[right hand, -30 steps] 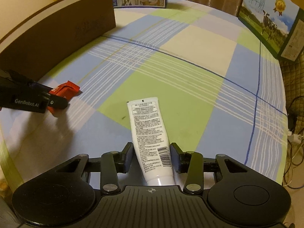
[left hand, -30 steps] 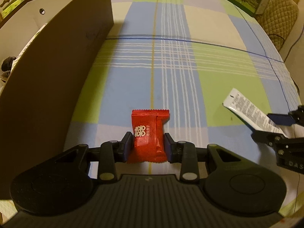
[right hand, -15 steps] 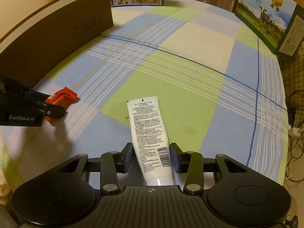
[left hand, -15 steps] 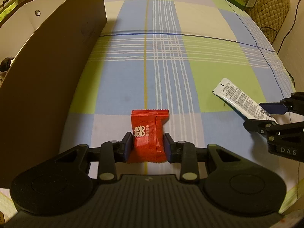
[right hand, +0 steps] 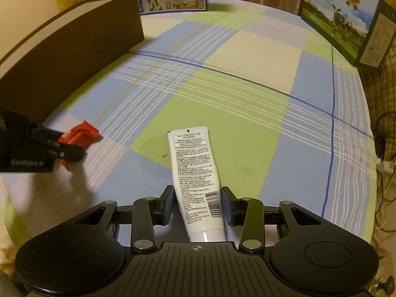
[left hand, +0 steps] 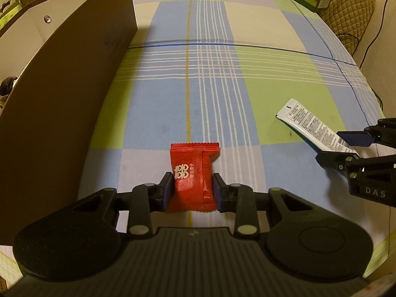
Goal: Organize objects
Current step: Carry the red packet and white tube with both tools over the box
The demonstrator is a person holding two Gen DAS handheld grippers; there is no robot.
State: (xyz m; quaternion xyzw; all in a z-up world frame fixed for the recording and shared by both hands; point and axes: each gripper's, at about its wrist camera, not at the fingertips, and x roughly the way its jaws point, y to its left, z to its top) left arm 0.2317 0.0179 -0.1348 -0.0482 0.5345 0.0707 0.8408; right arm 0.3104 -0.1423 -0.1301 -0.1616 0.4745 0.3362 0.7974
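Left gripper (left hand: 192,191): jaws have just closed a little further and both pads press the sides of the small red foil snack packet (left hand: 193,173), which carries white characters; packet's far end lies on the plaid tablecloth (left hand: 210,79) of blue, green and cream squares; tall brown cardboard box (left hand: 64,99) stands close on the left of this gripper, its white inner wall visible above the rim.

Right gripper (right hand: 198,204): jaws pinch the white plastic tube (right hand: 195,173) with black printed text and a barcode, near its lower half; crimped flat end points away from the camera and rests on a green square of the cloth.

Packet and tube well apart on the cloth, packet nearer the box; green milk carton case (right hand: 341,24) with a cow picture stands at the far right edge.
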